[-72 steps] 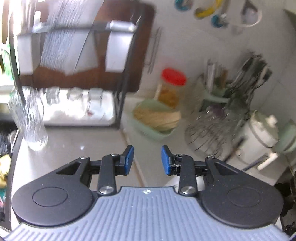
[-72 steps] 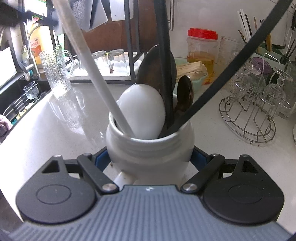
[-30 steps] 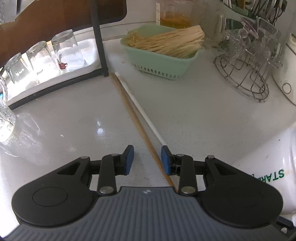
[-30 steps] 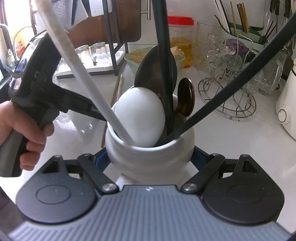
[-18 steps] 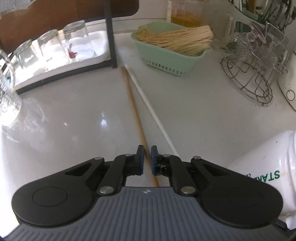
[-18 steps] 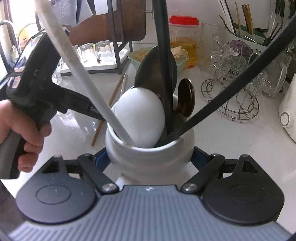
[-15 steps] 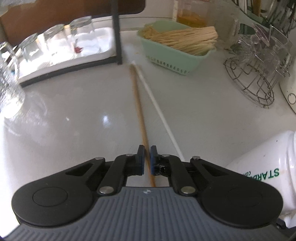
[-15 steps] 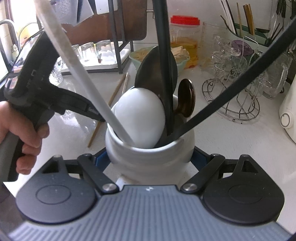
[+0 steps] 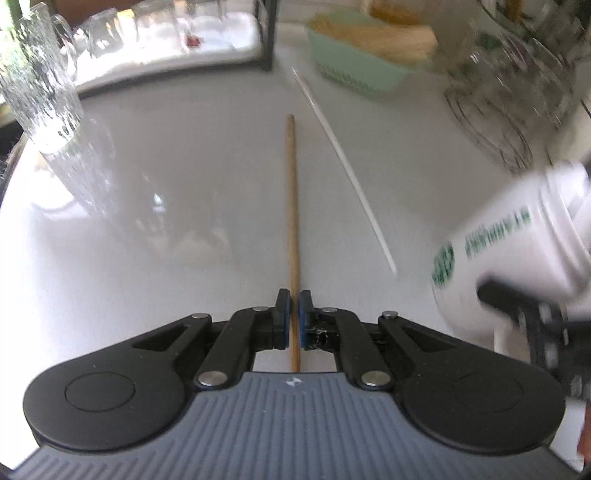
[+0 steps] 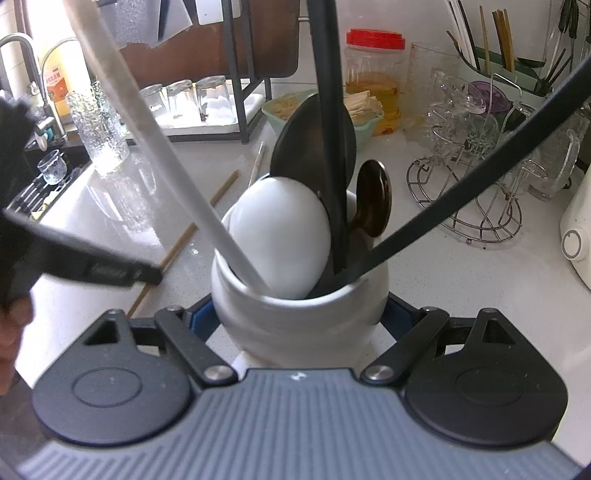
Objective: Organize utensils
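A tan wooden chopstick [image 9: 293,221] sits between blue pads [image 9: 283,314]; right of them, a white ceramic jar [image 9: 513,254] bears green lettering.

The bench [image 9: 155,206] lies bare and open ahead of the left hand-held gripper [image 9: 294,310], between the textured glass [image 9: 37,85] at the left edge and the white jar [image 9: 517,254] close on the right. A white stick [image 9: 343,166] lies across that stretch, apart from the jar. Farther back, the black rack post [image 9: 271,33], green basket [image 9: 358,74] and wire glass stand [image 9: 495,125] close the way.
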Motion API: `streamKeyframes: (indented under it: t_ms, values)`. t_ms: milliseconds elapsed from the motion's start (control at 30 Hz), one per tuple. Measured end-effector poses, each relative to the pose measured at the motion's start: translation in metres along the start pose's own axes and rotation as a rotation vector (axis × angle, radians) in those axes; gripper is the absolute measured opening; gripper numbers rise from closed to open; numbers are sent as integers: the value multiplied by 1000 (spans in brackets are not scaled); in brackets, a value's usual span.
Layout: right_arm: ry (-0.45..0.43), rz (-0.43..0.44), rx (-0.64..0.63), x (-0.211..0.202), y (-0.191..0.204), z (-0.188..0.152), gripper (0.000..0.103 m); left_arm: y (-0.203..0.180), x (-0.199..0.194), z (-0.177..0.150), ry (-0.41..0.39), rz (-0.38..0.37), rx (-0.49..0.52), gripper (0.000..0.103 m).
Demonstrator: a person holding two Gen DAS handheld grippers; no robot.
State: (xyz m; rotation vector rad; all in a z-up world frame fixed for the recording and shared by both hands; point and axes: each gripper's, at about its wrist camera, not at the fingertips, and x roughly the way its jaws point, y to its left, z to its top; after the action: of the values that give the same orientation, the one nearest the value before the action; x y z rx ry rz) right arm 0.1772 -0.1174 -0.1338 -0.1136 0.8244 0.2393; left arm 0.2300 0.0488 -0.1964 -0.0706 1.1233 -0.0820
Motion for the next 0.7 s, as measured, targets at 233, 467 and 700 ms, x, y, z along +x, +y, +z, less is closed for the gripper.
streamKeyframes:
  t_ms: [233,467,700]
  values:
    - [-5,-5,7,0,2,-1,91,16,-18,-15,39,-22,-12,5]
    - [-5,-7,12,0,1,-1,91,26,-24,-13,57,-40,-30,6]
    - [-2,-31,38,1,3,0,91,38,-18,2,72,-100,-55,30]
